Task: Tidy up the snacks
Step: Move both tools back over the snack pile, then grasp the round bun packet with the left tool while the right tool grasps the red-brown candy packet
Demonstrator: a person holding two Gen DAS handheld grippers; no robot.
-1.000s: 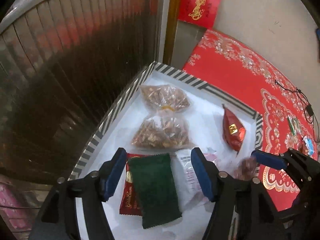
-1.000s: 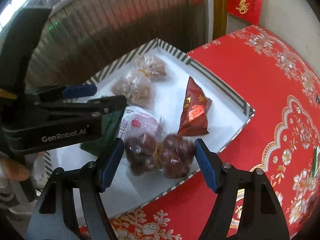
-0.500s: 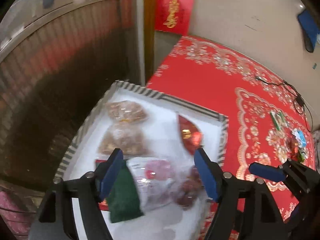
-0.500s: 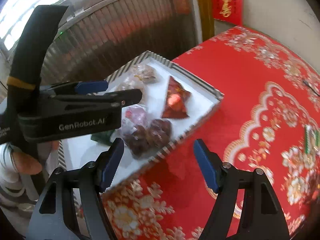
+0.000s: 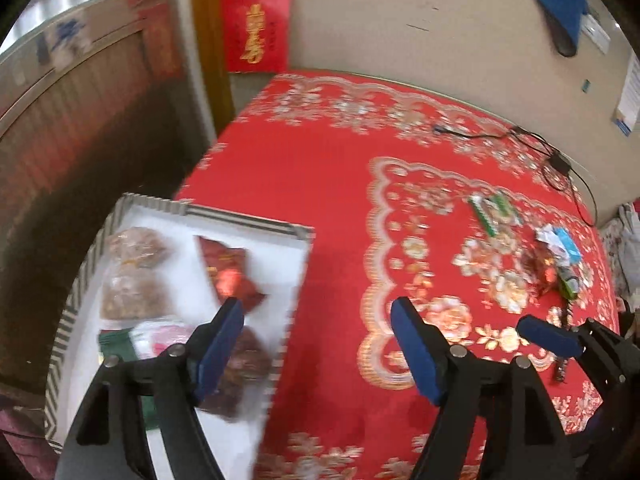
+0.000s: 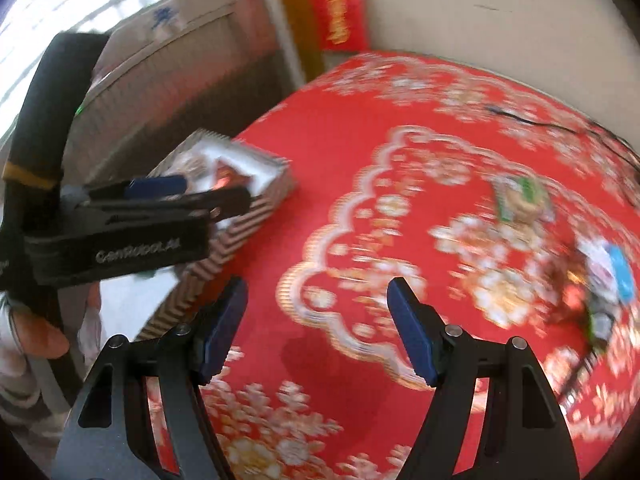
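While both grippers hang over the red patterned tablecloth [image 5: 328,168], nothing is gripped by either. The left gripper [image 5: 316,344] is seen wide apart, its jaws having just been opening, with only cloth between the blue pads. The right gripper [image 6: 318,330] is likewise held wide, empty, bare cloth showing between its pads.

The striped box [image 5: 248,220] is taken as landmark; it sits at the cloth's edge. Inside the box, 2 clear bags of nuts [image 5: 134,272] are noted along the side farthest from the open cloth, a red foil packet [image 5: 226,268] near the middle, and a dark-fruit bag [image 5: 244,364], a pink-and-white packet [image 5: 160,340] and a green packet [image 5: 116,346] toward the near end, partly hidden by the left gripper's finger.

Well apart from the box, across the cloth, a loose pile of snacks [image 5: 556,256] is recorded, with a green-and-white packet [image 5: 490,212] just beside it on the box's side. Beyond the pile, a black cable [image 5: 520,136] is laid near the wall.

The right wrist view is blurred; details of the pile cannot be told there.
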